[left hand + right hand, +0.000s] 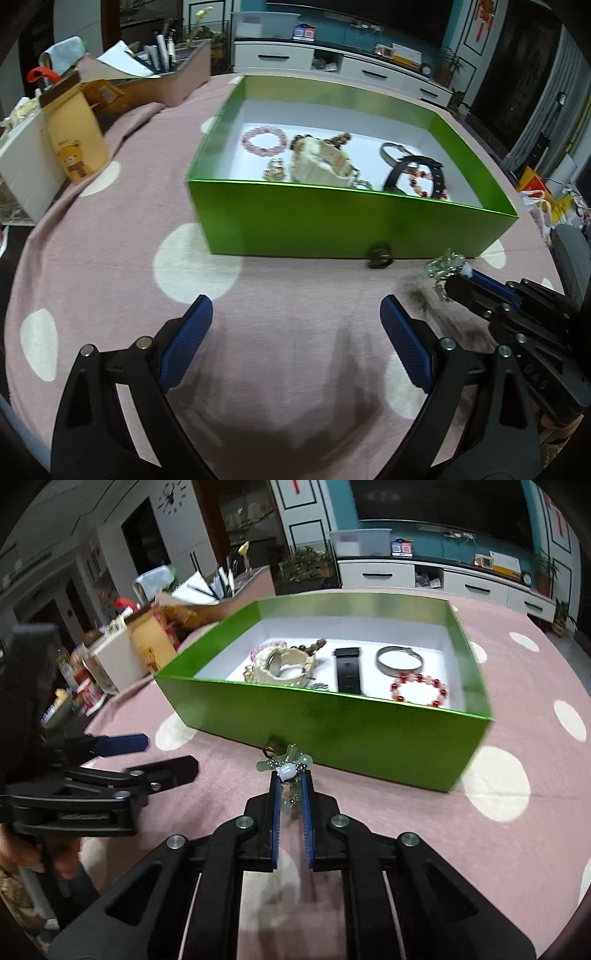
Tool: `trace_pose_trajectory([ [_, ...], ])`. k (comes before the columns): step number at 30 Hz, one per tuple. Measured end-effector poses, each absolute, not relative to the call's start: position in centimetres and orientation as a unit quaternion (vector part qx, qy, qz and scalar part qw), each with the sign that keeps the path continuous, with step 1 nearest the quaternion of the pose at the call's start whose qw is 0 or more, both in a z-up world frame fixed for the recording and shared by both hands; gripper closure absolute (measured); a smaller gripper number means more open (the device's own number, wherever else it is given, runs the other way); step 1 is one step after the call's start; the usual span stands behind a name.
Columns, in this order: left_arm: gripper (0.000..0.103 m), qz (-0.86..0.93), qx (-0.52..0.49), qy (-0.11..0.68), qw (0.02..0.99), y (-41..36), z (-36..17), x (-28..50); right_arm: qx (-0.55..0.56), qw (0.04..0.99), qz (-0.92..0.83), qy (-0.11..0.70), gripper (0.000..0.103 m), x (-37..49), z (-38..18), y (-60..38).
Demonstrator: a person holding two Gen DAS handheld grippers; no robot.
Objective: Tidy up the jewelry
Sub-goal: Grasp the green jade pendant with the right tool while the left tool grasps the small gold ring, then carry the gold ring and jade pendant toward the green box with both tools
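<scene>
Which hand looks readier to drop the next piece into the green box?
Right: the right gripper already pinches the pale green charm beside the green box; the left gripper is open and empty.

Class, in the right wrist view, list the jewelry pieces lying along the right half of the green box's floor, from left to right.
Black flat watch strap → silver metal bangle, with the red-and-pale beaded bracelet lying just in front of the bangle.
</scene>
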State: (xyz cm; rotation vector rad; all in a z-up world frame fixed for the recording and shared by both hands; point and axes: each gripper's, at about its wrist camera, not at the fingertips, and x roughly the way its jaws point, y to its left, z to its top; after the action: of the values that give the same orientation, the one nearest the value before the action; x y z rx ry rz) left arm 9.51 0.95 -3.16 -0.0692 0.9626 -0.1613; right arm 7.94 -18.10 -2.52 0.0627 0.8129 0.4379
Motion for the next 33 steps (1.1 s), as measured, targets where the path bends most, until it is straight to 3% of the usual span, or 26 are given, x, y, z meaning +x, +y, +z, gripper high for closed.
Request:
trace_pose_trajectory([
  [11,0.020,-0.112,-0.031,0.467,0.876,-2.9,-4.2,11.1,0.055,0.897,0.193,0.393,0.092,7.0,-2.8,-20.6],
  [19,0.041,-0.097,-0.035,0.471,0.876,-4.4,-5.2,12.4,0.067,0.899,0.185,0.391,0.093,7.0,-3.2,-22.2],
  [26,0.049,-0.064,-0.034,0.456,0.887,-5.4,-5.5,12.9,0.079,0.901,0.177,0.388,0.093,6.7,-3.2,-23.3],
  [31,0.081,-0.051,-0.005,0.447,0.893,-5.8,-5.7,12.6,0.086,0.901,0.176,0.387,0.093,6.4,-3.4,-23.7],
  [33,0.084,-0.056,-0.010,0.449,0.892,-5.5,-5.6,12.6,0.086,0.901,0.177,0.386,0.093,6.3,-3.3,-23.6],
])
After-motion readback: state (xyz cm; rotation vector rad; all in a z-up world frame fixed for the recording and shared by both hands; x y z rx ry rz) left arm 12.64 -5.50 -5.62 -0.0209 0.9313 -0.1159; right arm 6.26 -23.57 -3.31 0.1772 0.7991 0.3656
